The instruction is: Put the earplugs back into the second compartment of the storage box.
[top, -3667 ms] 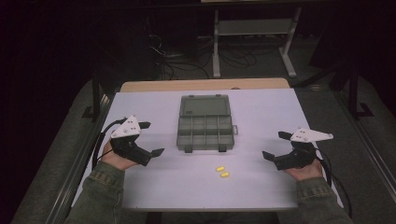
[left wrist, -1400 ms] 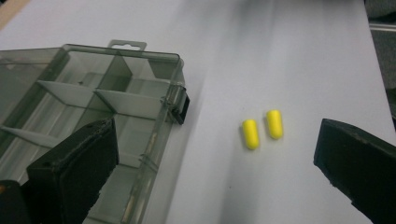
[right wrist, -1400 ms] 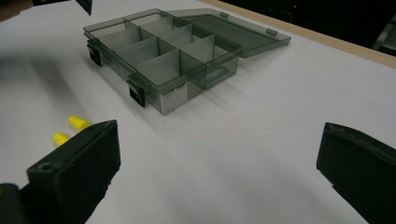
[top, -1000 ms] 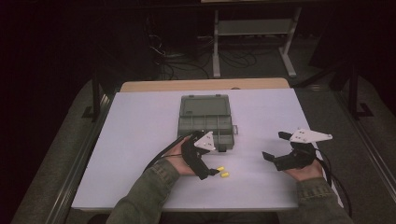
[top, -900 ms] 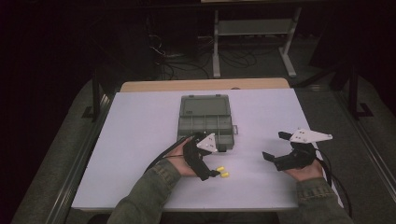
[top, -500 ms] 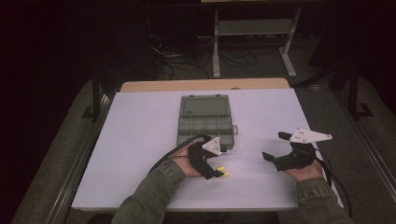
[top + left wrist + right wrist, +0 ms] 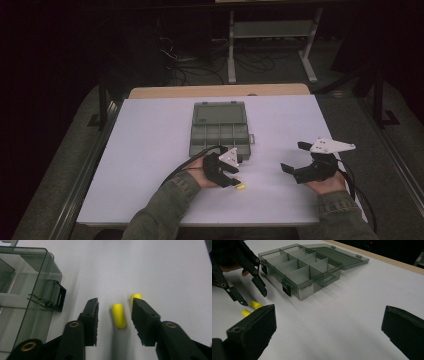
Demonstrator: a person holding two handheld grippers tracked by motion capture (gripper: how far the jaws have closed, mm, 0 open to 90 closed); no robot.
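Two small yellow pieces lie on the white table (image 7: 150,150) in front of a grey compartment box (image 7: 220,131) whose lid is open. My left gripper (image 7: 115,303) is tipped down over them and its jaws have just been closing. One yellow piece (image 7: 119,315) lies between the pads with a gap on each side. The other yellow piece (image 7: 136,296) peeks out beyond the right pad. In the high view the left gripper (image 7: 234,181) covers all but a yellow end (image 7: 241,187). My right gripper (image 7: 292,156) rests wide open at the right with nothing in it.
In the right gripper view the box (image 7: 309,292) has several empty compartments and black latches on its front wall. Its corner (image 7: 37,277) stands close to my left jaw. A wooden strip (image 7: 220,91) runs along the table's far edge, with cables and a stand beyond it.
My left hand went from the table's left side to the yellow pieces before the box. Over the last second it sank onto them and its jaws narrowed. The right hand stayed still.
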